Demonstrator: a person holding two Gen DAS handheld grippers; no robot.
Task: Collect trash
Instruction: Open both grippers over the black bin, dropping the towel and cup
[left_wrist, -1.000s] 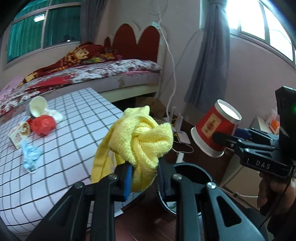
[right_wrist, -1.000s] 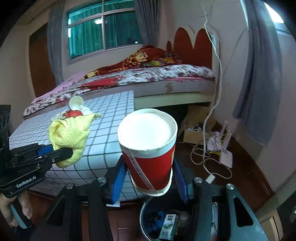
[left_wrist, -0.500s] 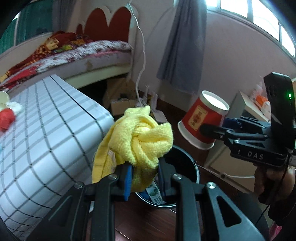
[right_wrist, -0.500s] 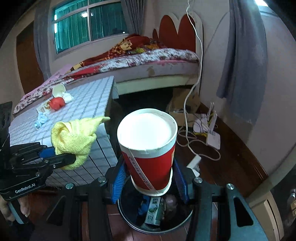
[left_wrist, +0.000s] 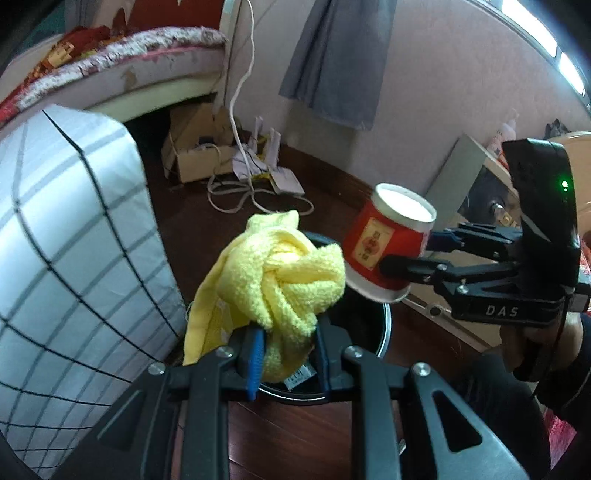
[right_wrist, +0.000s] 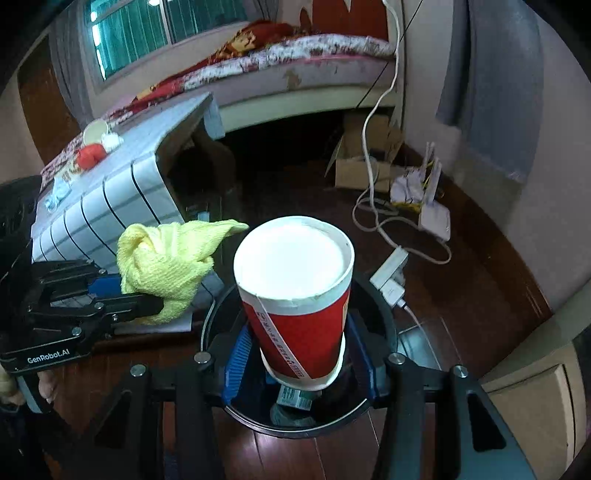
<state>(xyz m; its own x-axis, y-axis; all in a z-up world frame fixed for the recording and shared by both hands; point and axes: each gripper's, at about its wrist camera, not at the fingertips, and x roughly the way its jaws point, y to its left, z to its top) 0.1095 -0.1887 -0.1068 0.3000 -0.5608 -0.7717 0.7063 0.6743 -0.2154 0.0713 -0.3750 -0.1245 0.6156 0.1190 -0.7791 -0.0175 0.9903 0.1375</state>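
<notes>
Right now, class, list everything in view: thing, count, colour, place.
cup: 1, red and white, in right gripper, above bin
cloth: 1, yellow, in left gripper, by bin
bin: 1, black, on floor, holds cartons
table: 1, white grid cover, left of bin
table litter: several, red, white, blue, far end of table
bed: 1, floral cover, behind table
box: 1, brown, floor by wall
cable: 1, white, hanging to floor
curtain: 1, grey, by wall
left gripper: 1, black, shut on cloth
right gripper: 1, black, shut on cup
</notes>
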